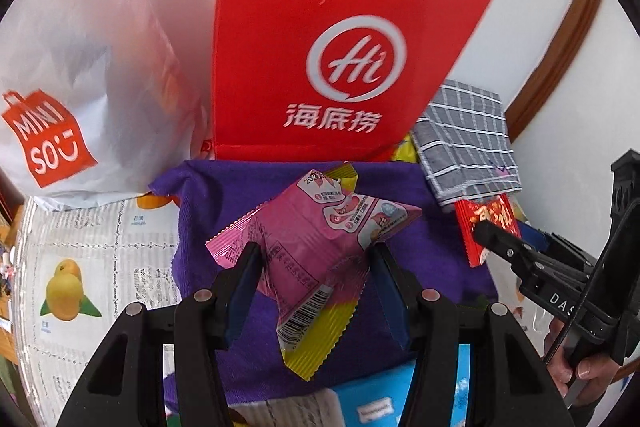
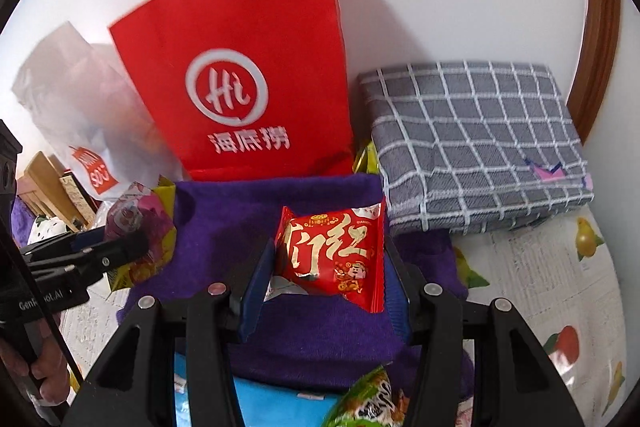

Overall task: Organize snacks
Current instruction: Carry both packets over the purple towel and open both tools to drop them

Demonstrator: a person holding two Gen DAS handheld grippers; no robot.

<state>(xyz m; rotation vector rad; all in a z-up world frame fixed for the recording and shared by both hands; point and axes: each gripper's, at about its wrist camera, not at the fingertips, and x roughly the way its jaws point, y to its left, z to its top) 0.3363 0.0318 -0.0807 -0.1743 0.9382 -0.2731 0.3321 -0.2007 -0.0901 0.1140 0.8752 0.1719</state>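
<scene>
1. The left gripper (image 1: 316, 259) is closed partway, its jaws clamped on a crinkled pink-and-yellow foil snack packet (image 1: 316, 247).
2. The right gripper (image 2: 326, 267) is likewise closed partway, gripping a glossy red snack packet with gold lettering (image 2: 334, 257).
3. Below both tools lies a purple fuzzy cloth (image 2: 304, 331).
4. Directly ahead of both stands a tall red paper bag with a white logo (image 1: 332, 39).
5. Ahead-left of the left gripper: a white plastic shopping bag (image 1: 80, 67).
6. Ahead-right of the right gripper: a folded grey checked towel (image 2: 472, 139).

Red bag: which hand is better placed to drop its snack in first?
Probably right. The right gripper, holding the red packet, faces the red bag with its rim in view. The left gripper holds the pink packet close under the bag's front.
</scene>
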